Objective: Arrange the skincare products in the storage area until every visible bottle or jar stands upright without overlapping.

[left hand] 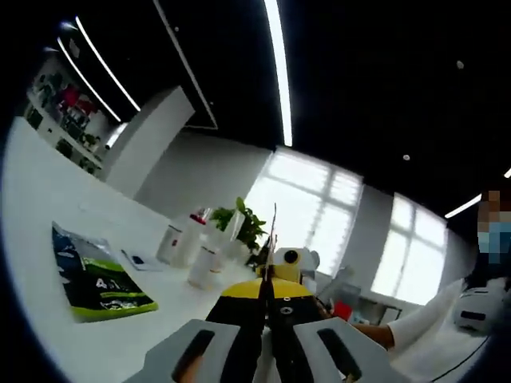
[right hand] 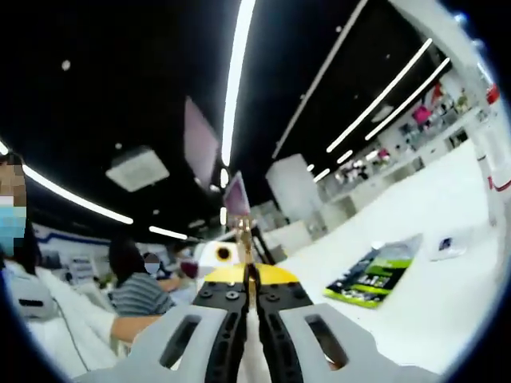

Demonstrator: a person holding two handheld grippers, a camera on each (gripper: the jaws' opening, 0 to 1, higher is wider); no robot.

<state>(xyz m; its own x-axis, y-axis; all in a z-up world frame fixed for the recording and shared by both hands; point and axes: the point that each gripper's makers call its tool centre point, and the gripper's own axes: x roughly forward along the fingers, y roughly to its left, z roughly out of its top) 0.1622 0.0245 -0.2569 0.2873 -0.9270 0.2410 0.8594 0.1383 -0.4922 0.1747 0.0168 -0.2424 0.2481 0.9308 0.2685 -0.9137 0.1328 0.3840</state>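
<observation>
Currently you hold both tongs raised and away from the work. Your left gripper (left hand: 267,307) has its jaws pressed together with nothing between them; your right gripper (right hand: 249,299) is likewise closed and empty.

In the left gripper view, the bottles (left hand: 192,243) stand in a loose group on the white table (left hand: 48,199), beyond the green packet (left hand: 100,279) and beside the plant (left hand: 243,223). They appear upright, though they are small and close together, so you cannot tell whether any overlap or touch.

In the right gripper view, the packet lies flat on the table, with one tall bottle (right hand: 495,171) well past it at the view's edge.

Judged from this, no bottle is in hand; checking the spacing, and correcting any crowded bottle near the plant, remains.
</observation>
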